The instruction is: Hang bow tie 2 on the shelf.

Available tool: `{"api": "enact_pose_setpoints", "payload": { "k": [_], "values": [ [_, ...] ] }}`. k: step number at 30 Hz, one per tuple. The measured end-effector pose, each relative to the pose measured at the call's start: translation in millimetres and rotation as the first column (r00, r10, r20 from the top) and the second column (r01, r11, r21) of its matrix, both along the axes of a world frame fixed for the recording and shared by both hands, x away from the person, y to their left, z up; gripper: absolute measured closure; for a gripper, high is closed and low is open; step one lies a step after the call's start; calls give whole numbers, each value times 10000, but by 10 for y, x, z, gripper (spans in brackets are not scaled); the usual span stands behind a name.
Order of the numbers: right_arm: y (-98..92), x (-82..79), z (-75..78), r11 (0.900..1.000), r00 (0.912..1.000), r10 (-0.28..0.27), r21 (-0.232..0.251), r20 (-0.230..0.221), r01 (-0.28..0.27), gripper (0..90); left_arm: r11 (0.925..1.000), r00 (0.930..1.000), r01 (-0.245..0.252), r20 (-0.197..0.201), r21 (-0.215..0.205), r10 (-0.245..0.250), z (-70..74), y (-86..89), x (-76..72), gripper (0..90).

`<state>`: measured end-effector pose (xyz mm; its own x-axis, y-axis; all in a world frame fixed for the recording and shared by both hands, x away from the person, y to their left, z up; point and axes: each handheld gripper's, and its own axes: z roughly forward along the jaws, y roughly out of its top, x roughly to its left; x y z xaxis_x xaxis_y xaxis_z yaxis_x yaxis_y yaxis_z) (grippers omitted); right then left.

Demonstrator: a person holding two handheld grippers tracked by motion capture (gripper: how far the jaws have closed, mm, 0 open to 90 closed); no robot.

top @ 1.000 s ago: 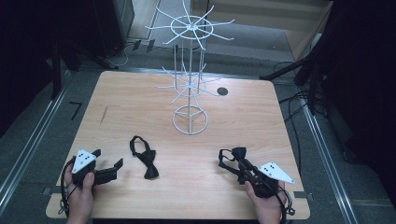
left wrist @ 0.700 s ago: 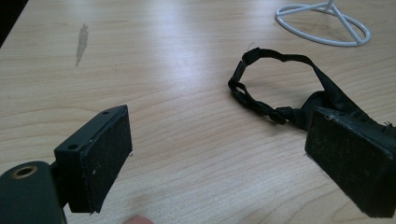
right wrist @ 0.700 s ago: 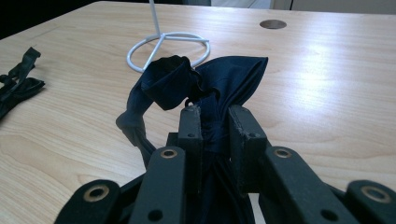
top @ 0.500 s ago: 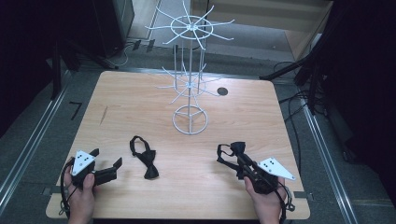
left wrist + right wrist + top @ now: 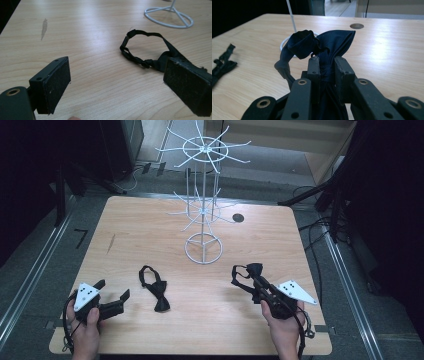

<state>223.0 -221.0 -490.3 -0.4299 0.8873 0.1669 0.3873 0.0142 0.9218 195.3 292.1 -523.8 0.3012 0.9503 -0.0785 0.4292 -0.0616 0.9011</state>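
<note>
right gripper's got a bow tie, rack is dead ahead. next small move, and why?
Probably carry it up and forward toward a free arm of the white wire rack. The right gripper is shut on the navy bow tie, its strap loop hangs free, and the rack's arms look bare.

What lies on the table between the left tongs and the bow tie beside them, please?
Nothing: in the left gripper view, bare wood separates the open left tongs from the bow tie.

Wooden table (image 5: 150, 220), grey floor (image 5: 30, 270), dark surroundings
</note>
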Motion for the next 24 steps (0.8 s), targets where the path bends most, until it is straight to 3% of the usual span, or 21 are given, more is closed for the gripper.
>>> {"api": "enact_pose_setpoints", "payload": {
  "k": [4,10,18,24],
  "values": [
    [107,29,52,10000,9993,57,-79,357,-54,774,9993,9999,-106,-33,-357,105,-1,44,0,81],
    [238,75,132,9999,9975,158,-53,694,-155,774,9999,10000,37,-47,-148,-37,-1,24,-1,81],
    [286,122,172,9998,9967,190,22,784,-192,773,9999,10000,-3,-71,-160,1,-1,23,0,81],
    [338,171,225,9996,9927,216,161,1185,-237,773,10000,10000,-3,-93,-76,2,0,11,-1,81]
  ]
}}
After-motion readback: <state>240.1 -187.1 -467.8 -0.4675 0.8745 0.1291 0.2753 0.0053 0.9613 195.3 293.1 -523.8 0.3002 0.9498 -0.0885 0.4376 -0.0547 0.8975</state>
